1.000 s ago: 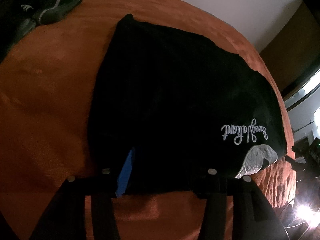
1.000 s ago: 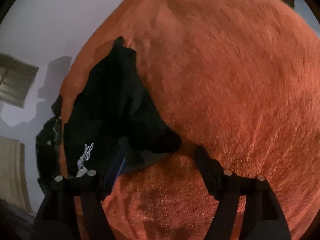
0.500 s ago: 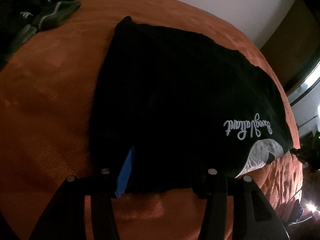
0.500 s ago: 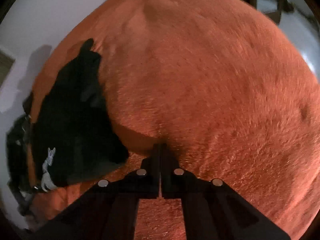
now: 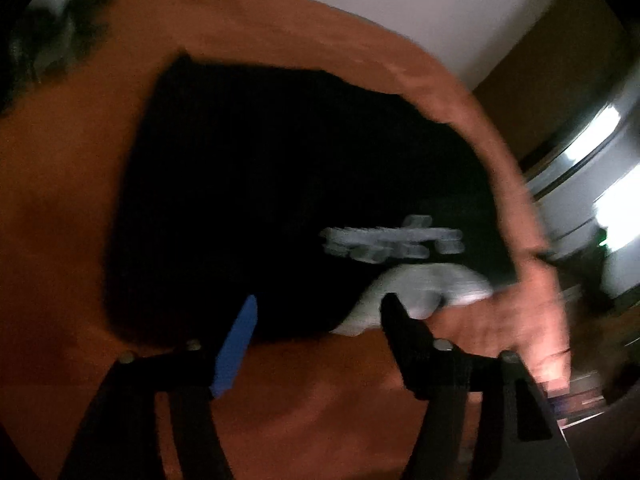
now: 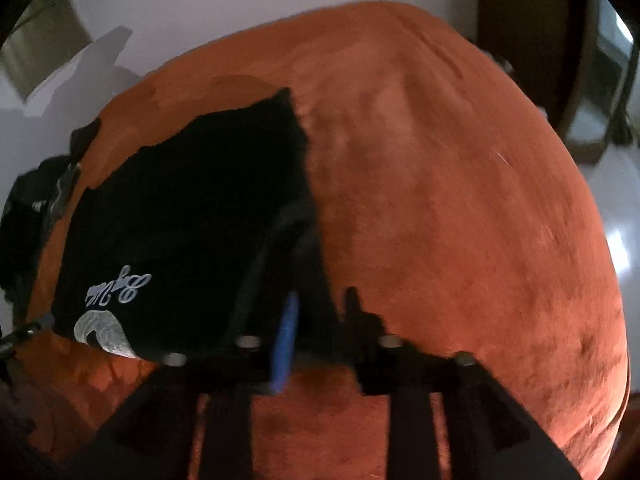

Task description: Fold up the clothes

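Observation:
A black garment lies folded flat on the orange bedspread, with white script and a grey print near its near right corner. My left gripper hovers at the garment's near edge, jaws wide and opening, and no cloth is pinched. The view is blurred. In the right wrist view the same garment fills the left half. My right gripper sits at its near right edge, jaws partly apart and opening. A strip of black cloth lies between the blue pad and the other finger.
A heap of dark clothes lies at the bed's far left corner, also seen as the dark heap beyond the garment. Bare orange bedspread stretches to the right. A white wall and a brown door stand behind the bed.
The left gripper's jaws have widened, and it has drawn back from the garment's edge. The right gripper shut over bare bedspread, then swung back to the garment's right edge and parted its jaws.

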Demonstrator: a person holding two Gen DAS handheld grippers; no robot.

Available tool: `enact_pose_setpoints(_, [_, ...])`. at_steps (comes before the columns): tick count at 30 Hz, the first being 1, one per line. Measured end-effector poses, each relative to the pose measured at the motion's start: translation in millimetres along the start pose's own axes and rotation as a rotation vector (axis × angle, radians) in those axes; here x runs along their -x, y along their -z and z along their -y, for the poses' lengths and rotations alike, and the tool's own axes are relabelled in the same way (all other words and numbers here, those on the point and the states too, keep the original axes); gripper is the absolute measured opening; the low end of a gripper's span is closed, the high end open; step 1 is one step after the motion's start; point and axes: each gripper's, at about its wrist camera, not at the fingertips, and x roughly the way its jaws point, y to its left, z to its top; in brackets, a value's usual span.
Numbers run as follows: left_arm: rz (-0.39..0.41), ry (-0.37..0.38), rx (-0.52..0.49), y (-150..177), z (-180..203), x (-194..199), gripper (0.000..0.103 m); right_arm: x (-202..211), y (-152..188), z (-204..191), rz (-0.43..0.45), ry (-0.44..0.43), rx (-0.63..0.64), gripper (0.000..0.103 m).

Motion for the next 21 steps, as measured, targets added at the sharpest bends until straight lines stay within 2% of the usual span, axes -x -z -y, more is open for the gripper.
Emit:
enact_pose_setpoints(3, [-0.022, 0.152, 0.208, 25, -7, -15, 0.071, -6, 0, -22, -0.007, -0.021, 0.057, 0.038])
enact_pose_setpoints(6, [-0.010, 0.184, 0.346, 45, -12, -28, 0.071, -12, -5, -40, -0.006, -0.048, 0.077, 0.038])
enact_pose_setpoints(7, [0.010, 0.186, 0.362, 49, -12, -29, 0.071, -13, -4, -43, -0.006, -0.059, 0.078, 0.038])
enact_pose_setpoints(9, [0.112, 0.226, 0.403, 57, -9, -26, 0.071, -15, -2, -46, -0.012, -0.068, 0.081, 0.038])
enact_pose_setpoints(13, [0.260, 0.306, 0.484, 63, -6, -24, 0.071, -18, 4, -45, -0.025, -0.079, 0.057, 0.038])
enact_pose_setpoints(21, [0.187, 0.315, 0.571, 76, 9, -63, 0.071, -17, 5, -52, -0.010, -0.097, 0.050, 0.038])
